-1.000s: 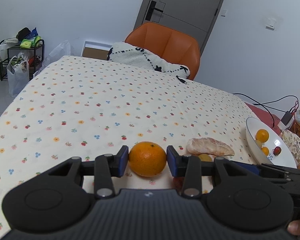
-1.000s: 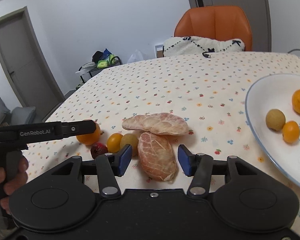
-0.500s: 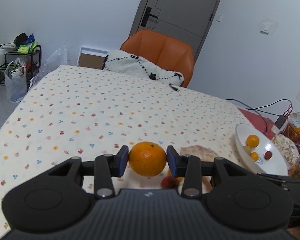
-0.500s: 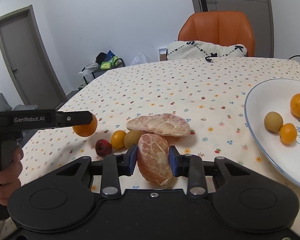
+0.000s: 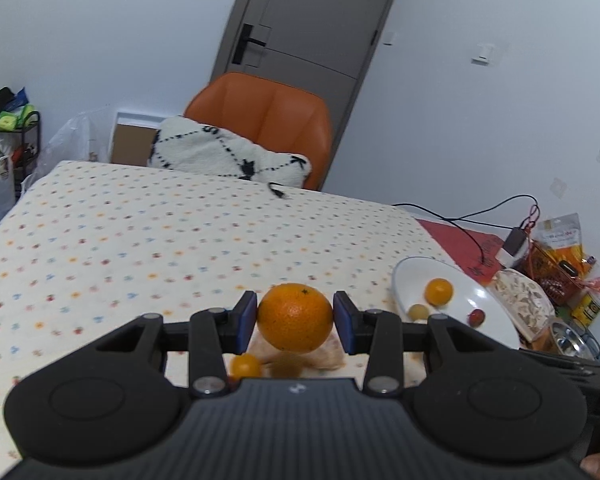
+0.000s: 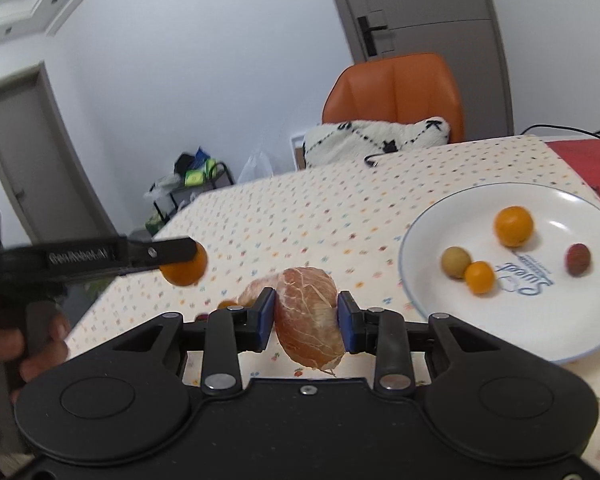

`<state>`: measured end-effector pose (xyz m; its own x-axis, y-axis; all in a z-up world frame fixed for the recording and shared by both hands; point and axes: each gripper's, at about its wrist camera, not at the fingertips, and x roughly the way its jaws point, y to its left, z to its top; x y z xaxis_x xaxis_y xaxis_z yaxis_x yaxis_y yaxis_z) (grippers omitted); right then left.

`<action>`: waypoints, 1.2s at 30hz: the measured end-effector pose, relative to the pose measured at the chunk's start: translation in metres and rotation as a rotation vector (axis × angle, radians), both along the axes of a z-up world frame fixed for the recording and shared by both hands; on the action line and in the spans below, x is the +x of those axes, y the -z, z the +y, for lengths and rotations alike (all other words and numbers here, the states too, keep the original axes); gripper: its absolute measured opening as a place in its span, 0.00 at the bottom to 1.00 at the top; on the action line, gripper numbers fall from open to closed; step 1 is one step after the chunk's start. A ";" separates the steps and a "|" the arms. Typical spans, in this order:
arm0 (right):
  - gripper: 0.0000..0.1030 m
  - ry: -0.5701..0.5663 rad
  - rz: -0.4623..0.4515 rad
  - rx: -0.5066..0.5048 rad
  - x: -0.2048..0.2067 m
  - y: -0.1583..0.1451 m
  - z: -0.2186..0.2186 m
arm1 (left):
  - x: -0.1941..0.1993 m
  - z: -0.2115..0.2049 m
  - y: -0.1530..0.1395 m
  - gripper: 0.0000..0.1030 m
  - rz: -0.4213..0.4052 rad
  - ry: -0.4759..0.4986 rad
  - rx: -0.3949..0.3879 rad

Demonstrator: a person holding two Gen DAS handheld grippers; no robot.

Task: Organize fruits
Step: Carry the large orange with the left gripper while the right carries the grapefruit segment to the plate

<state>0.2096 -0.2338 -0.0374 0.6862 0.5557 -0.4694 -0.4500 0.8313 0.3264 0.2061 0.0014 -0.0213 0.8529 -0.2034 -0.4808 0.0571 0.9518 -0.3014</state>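
Observation:
My left gripper [image 5: 295, 318] is shut on an orange [image 5: 295, 317] and holds it above the dotted tablecloth. My right gripper [image 6: 306, 322] is shut on a peeled pomelo piece [image 6: 309, 316], lifted off the cloth. In the right wrist view the left gripper [image 6: 180, 258] with its orange [image 6: 184, 268] hangs at the left. A second pomelo piece [image 6: 256, 294] and small fruits [image 5: 246, 365] lie on the cloth under the grippers. The white plate [image 6: 540, 320] to the right holds several small fruits, among them an orange one [image 6: 514, 226] and a red one [image 6: 578, 259].
An orange chair [image 5: 268, 120] with a white cushion [image 5: 228, 156] stands at the table's far end. Cables [image 5: 472, 216], a red cloth, snack bags [image 5: 560, 240] and a metal bowl [image 5: 572, 338] crowd the right side beyond the plate. A rack [image 5: 8, 128] with bags stands far left.
The right gripper closed on the pomelo piece and lifted it off the cloth. The left gripper rose with the orange. Both views shifted toward the plate.

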 end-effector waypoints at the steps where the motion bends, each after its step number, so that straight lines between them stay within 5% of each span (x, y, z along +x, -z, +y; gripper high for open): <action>1: 0.30 0.004 0.000 0.013 -0.001 -0.002 -0.005 | 0.002 -0.004 -0.001 0.39 -0.001 0.009 0.000; 17: 0.31 0.172 -0.054 0.001 0.007 -0.007 -0.071 | 0.038 -0.074 0.008 0.39 0.036 0.135 0.021; 36: 0.31 0.242 -0.030 0.033 0.019 0.019 -0.113 | 0.057 -0.128 0.022 0.39 0.066 0.220 0.067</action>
<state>0.2286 -0.3469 -0.0561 0.8147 0.3882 -0.4309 -0.2488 0.9050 0.3450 0.2628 -0.1262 -0.0434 0.7580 -0.3471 -0.5522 0.2480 0.9364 -0.2483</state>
